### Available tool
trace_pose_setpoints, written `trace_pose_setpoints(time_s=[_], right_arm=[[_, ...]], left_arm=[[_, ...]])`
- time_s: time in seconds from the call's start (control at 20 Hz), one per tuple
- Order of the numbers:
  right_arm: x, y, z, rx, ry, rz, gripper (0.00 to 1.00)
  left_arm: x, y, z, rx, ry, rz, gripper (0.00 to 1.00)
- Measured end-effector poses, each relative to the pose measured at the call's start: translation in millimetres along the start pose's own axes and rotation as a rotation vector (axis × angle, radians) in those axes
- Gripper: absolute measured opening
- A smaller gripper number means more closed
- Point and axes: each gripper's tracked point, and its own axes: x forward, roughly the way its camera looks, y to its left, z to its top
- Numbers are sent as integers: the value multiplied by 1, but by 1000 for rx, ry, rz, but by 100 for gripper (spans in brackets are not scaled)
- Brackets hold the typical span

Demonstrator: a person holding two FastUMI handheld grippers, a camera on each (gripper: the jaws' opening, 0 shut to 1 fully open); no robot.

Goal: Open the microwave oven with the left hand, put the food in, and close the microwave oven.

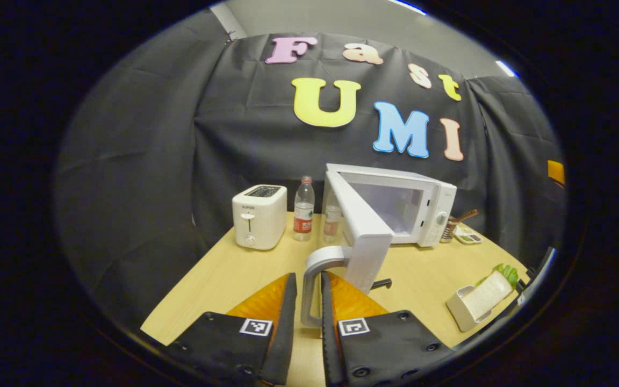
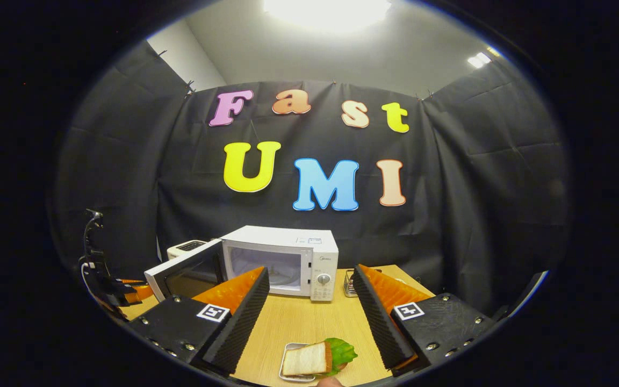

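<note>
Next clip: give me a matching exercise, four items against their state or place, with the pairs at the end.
Items
1. microwave door
2. sandwich
3. toaster
4. door handle

States or places
A. in a small tray on the table, below the open right gripper
B. swung open
C. held between the left gripper's two fingers
D. standing left of the water bottle

Pairs: 1-B, 2-A, 3-D, 4-C
</note>
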Motion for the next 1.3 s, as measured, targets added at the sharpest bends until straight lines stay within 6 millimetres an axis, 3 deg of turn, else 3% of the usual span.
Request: trace_pose_setpoints(time_s=[0.2, 0.35, 0.6, 0.7, 1.3], right_arm=[[17, -11, -18, 18, 75, 52, 95], [29, -17, -40, 56, 163, 111, 95], [40, -29, -87, 145, 339, 189, 96], [43, -34, -107, 176, 403, 207, 96], [35, -52, -216, 216, 695, 280, 96]], left_arm=[[-33, 7, 47, -36, -103, 58, 97], [-60, 5, 81, -27, -173, 105, 95], [-99, -20, 135, 35, -292, 128, 95], [-108, -27, 145, 30, -309, 136, 94], [-141, -60, 149, 88, -287, 192, 94]])
